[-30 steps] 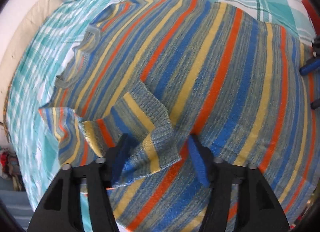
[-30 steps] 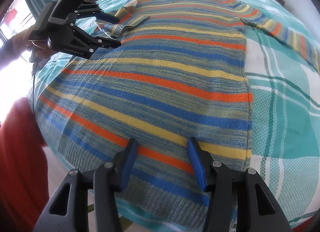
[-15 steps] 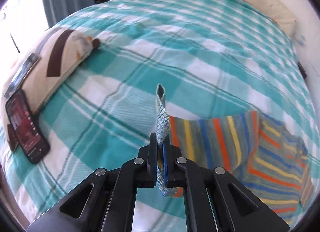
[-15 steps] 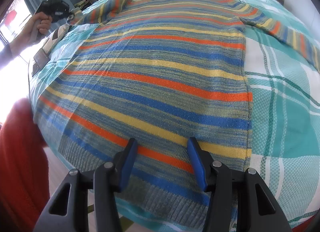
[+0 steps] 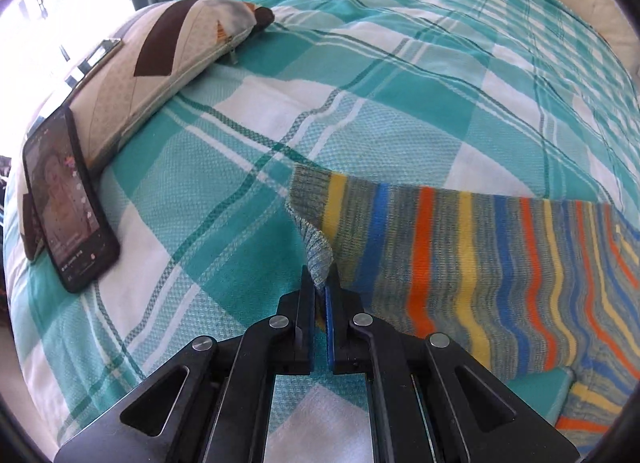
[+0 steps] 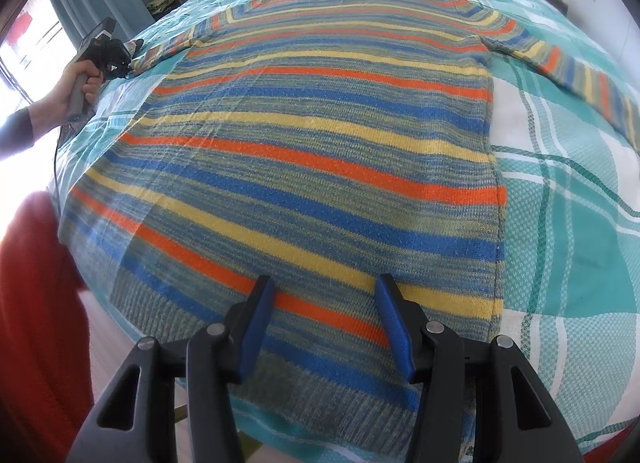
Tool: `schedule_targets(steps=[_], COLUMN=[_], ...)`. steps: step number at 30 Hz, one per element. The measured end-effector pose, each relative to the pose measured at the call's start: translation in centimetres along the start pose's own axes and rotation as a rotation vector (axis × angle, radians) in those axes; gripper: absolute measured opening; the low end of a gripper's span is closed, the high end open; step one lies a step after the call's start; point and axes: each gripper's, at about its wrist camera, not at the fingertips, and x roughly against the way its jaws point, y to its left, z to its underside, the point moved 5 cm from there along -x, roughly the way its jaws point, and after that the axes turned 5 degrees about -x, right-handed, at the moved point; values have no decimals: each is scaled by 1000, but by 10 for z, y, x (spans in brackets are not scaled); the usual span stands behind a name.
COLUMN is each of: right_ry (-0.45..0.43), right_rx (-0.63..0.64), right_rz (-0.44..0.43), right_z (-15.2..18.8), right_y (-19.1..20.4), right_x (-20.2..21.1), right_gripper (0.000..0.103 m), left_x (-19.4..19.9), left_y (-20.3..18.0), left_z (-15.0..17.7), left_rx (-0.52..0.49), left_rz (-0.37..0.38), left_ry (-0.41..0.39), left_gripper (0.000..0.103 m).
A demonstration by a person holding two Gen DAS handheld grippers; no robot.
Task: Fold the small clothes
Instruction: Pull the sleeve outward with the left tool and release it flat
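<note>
Here the left gripper (image 5: 320, 293) is clamped on the ribbed cuff (image 5: 316, 259) of the striped knitted sweater (image 6: 320, 167), spread on the teal checked bedspread (image 5: 240, 135). The knit could be stretched if overpulled. Collar points away, long axis hem-to-collar. The right gripper (image 6: 326, 319) is held wide open, empty, over the hem.

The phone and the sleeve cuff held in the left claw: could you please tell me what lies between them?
In the left wrist view, only bare checked bedspread lies between the phone and the sleeve cuff, which the left claw pinches.
</note>
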Motion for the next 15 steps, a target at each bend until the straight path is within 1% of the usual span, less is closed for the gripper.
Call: schedule_targets(steps=[6,10,11,13,15], right_ry=[3,2,2,2,1], right_rx=[5,5,5,5,4], right_rz=[5,5,5,4,2], right_z=[0,0,0,0,-1], right_y=[0,1,1,1,1], right_x=[-2,-2,-2,-2,-2], right_gripper=[53,53,53,53,53], left_x=[-7,-3,0,7,15], left_y=[3,19,25,40,56], left_z=[4,4,5,7,10], left_rx=[5,55,63,71,106], left_rz=[-2,24,16,-25,-37], left_ry=[-9,3,5,12,18], left_gripper=[3,7,7,8,8])
